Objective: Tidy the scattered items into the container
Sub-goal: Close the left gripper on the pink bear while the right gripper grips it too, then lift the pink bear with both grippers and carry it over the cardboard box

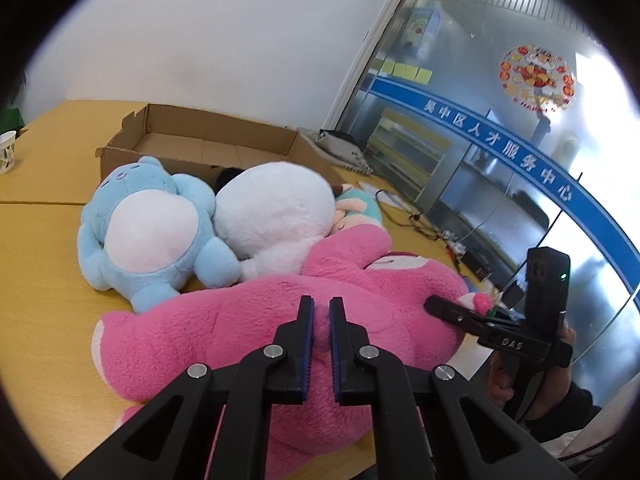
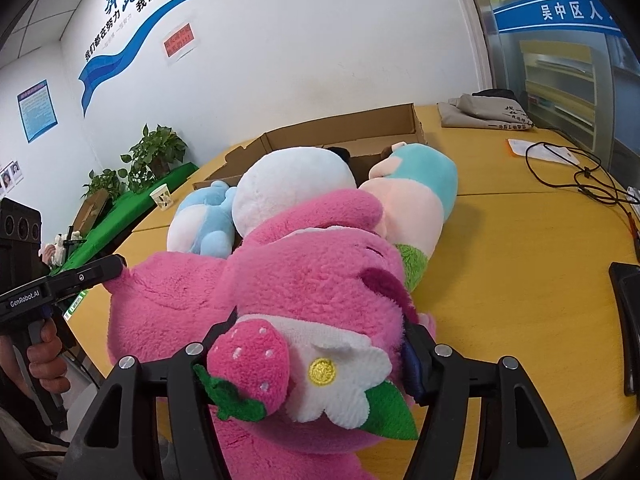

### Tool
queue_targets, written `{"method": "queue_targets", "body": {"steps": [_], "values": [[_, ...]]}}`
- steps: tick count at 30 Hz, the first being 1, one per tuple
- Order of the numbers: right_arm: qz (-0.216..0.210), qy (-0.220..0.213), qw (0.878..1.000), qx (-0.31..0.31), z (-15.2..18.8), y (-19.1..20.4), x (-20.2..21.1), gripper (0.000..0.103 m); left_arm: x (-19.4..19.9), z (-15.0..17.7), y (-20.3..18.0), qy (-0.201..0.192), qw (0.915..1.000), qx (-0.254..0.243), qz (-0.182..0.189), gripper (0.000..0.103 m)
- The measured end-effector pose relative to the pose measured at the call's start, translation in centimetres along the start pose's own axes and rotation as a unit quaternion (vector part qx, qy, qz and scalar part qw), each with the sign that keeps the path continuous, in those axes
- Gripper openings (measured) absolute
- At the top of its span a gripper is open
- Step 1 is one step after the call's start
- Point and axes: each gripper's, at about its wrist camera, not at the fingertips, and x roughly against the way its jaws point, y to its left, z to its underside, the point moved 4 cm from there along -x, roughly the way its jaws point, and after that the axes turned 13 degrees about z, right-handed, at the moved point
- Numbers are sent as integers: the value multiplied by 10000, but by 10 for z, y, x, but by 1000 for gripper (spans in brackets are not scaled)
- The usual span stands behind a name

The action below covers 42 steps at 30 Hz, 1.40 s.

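A big pink plush bear point(image 1: 248, 332) lies on the yellow table point(image 1: 40, 248), closest to me. My left gripper point(image 1: 321, 320) is shut on a tuft of its fur. My right gripper point(image 2: 320, 344) straddles the bear's head point(image 2: 320, 280), behind a strawberry and flower trim, and its pads press into the plush. Behind the bear lie a light blue plush point(image 1: 148, 232), a white plush point(image 1: 276, 216) and a teal and peach plush point(image 2: 416, 188). An open cardboard box point(image 1: 208, 116) stands just beyond them. The right gripper point(image 1: 444, 306) also shows at the bear's right side.
A paper cup point(image 2: 162, 196) stands at the table's left side. A black cable point(image 2: 580, 176), papers and a folded grey bag point(image 2: 484, 114) lie to the right. A black device point(image 2: 628, 312) sits at the right edge. Potted plants point(image 2: 156, 152) stand by the wall.
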Motion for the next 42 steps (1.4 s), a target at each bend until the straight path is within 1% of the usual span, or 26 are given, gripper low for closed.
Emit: {"method": "queue_targets", "body": {"steps": [2,3,4,5,6,7,8,10,11,12,13,14,15,16,17,19,22,24,27,32,37,42], "values": [[-2,65,10000,-14,3,-2,-3,71,-6,7,4,153,9995,-26,-266,12],[-21,116,9999,-59,5,-3,-5,72,-8,10,6,168,9993,3,-319,14],[-42,167,9998,-112,6,-5,-7,74,-10,12,6,157,9994,38,-292,16],[-59,211,9996,-159,8,-8,-8,74,-10,13,6,147,9995,43,-258,22],[-67,229,9996,-177,10,-10,-9,76,-13,14,4,177,9996,7,-213,26],[-67,236,9995,-180,11,-11,-10,79,-16,16,2,251,9995,-54,-174,35],[-63,246,9995,-176,12,-12,-11,80,-19,18,0,345,9992,-141,-155,39],[-61,293,9994,-176,13,-15,-13,87,-21,21,-4,417,9984,-314,-228,39],[-80,326,9993,-183,15,-18,-15,88,-21,21,-5,427,9982,-351,-240,39],[-113,346,9992,-184,16,-20,-15,88,-21,21,-5,432,9981,-361,-248,39],[-132,346,9992,-170,17,-21,-15,88,-21,20,-5,432,9981,-345,-261,35],[-132,343,9992,-140,18,-21,-16,88,-21,19,-3,420,9984,-258,-263,19],[-126,338,9993,-81,18,-20,-16,85,-21,17,-1,408,9989,-130,-193,14],[-136,329,9994,-16,18,-17,-16,78,-20,15,1,376,9992,31,-115,11],[-175,317,9993,-1,17,-15,-15,75,-18,13,2,343,9993,146,-49,9],[-333,309,9989,-76,14,-14,-12,65,-14,9,-3,301,9995,53,-15,7],[-494,259,9981,-263,9,-18,-5,63,-5,-1,-13,138,9998,9,114,6],[-434,106,9987,-229,2,-15,3,62,3,-11,-18,-14,9999,-3,166,6],[-508,-194,9982,-255,-15,-10,19,62,19,-34,-28,-318,9990,-158,277,6],[-599,-707,9956,-130,-61,2,40,62,38,-82,-38,-674,9956,-551,336,6],[-621,-1016,9929,48,-110,14,44,61,48,-133,-42,-891,9911,-957,245,6],[-567,-1332,9890,317,-169,29,44,60,53,-185,-32,-1026,9885,-1074,277,6]]}}
